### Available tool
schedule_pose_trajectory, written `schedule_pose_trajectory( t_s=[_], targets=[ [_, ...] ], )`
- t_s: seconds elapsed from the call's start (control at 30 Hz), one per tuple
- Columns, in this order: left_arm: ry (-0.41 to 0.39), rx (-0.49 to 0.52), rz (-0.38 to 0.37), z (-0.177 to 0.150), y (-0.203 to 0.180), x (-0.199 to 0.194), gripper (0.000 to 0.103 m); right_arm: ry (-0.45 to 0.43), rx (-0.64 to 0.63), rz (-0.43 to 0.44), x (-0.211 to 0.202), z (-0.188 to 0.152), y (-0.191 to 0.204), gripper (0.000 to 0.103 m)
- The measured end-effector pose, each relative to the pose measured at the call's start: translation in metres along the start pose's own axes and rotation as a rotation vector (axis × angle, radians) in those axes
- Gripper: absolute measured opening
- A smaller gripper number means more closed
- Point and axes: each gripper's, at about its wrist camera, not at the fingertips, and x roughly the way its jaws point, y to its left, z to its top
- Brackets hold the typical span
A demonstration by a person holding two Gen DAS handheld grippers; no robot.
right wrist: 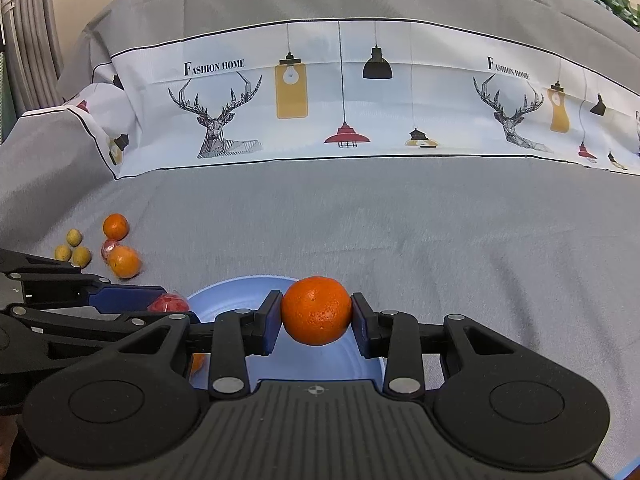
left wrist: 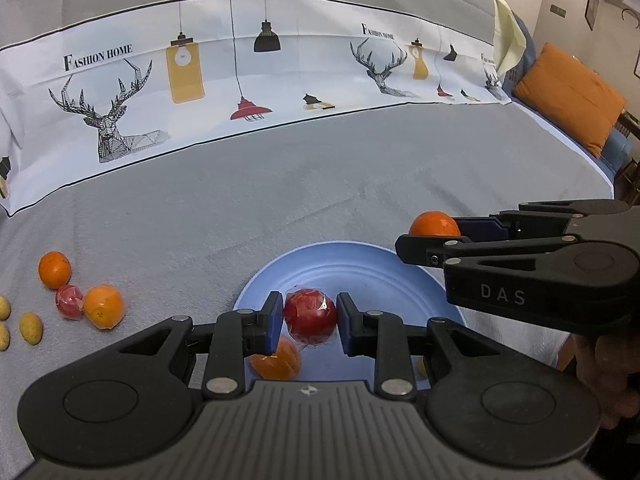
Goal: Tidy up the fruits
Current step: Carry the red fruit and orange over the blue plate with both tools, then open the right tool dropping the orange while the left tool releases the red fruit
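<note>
My left gripper (left wrist: 309, 309) is shut on a red fruit in clear wrap (left wrist: 310, 320), held just over a light blue plate (left wrist: 360, 268) on the grey cloth. One orange (left wrist: 276, 362) lies on the plate under the left finger. My right gripper (right wrist: 316, 314) is shut on another orange (right wrist: 316, 304) and holds it above the plate's (right wrist: 224, 296) far right rim. The right wrist view shows the left gripper coming in from the left with the red fruit (right wrist: 168, 304) in it. In the left wrist view the right gripper (left wrist: 432, 240) enters from the right.
Loose fruit lies on the cloth left of the plate: two oranges (left wrist: 55, 269) (left wrist: 103, 306), a wrapped red fruit (left wrist: 69, 300) and small yellow fruits (left wrist: 31, 327). A white printed cloth band (left wrist: 280, 80) crosses behind. An orange cushion (left wrist: 568, 96) sits far right.
</note>
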Motion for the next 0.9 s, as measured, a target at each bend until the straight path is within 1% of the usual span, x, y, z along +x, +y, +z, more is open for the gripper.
schedule_pose_trajectory(
  t_s=[0.37, 0.9],
  targets=[
    [0.004, 0.022, -0.004, -0.0009, -0.0037, 0.0023, 0.032, 0.014, -0.009, 0.000, 0.0026, -0.0012, 0.0011, 0.038],
    [0.004, 0.029, -0.007, -0.0001, -0.0038, 0.0034, 0.032, 0.021, -0.014, -0.002, 0.0039, -0.0029, 0.0020, 0.038]
  ],
)
